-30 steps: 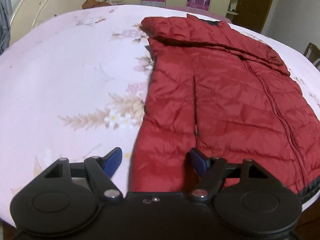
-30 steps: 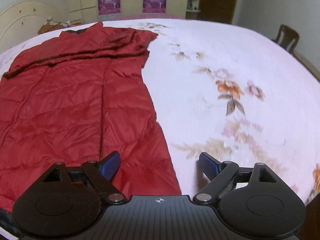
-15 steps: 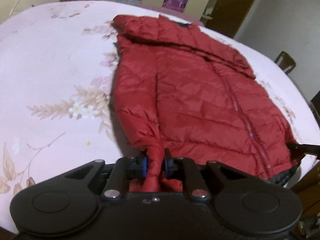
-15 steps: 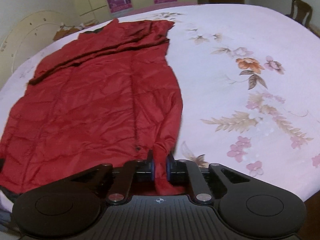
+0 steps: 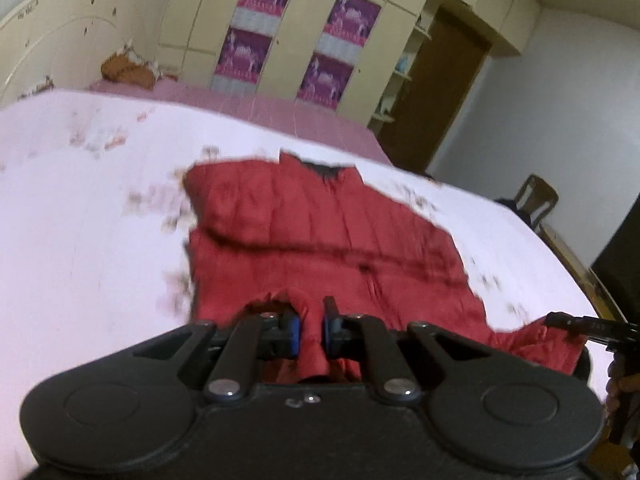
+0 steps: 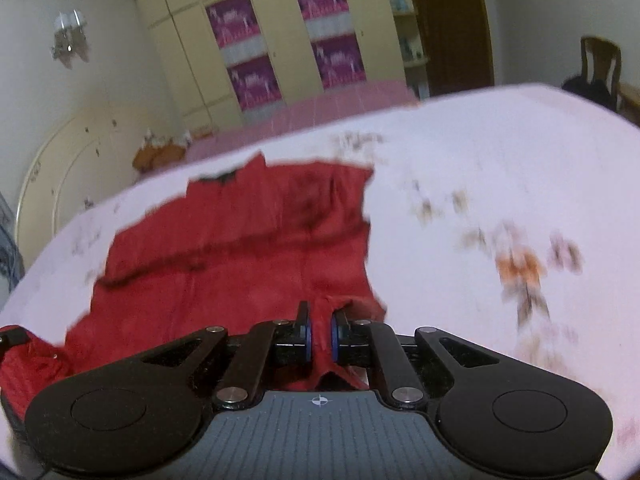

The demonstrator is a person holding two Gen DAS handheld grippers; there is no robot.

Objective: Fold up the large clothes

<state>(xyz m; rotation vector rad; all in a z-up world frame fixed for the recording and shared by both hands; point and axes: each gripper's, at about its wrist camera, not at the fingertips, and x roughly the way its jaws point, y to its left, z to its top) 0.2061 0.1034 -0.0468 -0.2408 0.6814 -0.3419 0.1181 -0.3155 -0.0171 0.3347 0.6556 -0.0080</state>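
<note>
The red quilted puffer jacket (image 5: pixel 320 232) is lying lengthwise on the bed, with its long axis running straight away from both cameras: dark-lined collar pointing at the far wardrobe wall, hem end coming toward the grippers. It's looking shiny and puffy, with stitched channels running across it and a dark crease where a sleeve is folding across the chest, though both views are blurring a lot so the fine detail isn't readable. The near hem is lifting off the pale pink floral bedsheet (image 5: pixel 80 240) while the collar half is lying flat. The left gripper (image 5: pixel 311 328) is pinching one bunched-up hem corner, blue pads pressing tight on a fold of red fabric that's sticking out behind them. The right gripper (image 6: pixel 320 332) is doing the same on the other hem corner, its jaws clamping closed on the cloth. In the left wrist view the right gripper is showing up at the right edge, with red fabric hanging from it. Further out, cream wardrobe doors with purple posters (image 6: pixel 248 52) are standing behind the bed, and a wooden chair (image 6: pixel 600 64) is sitting off to the right.
</note>
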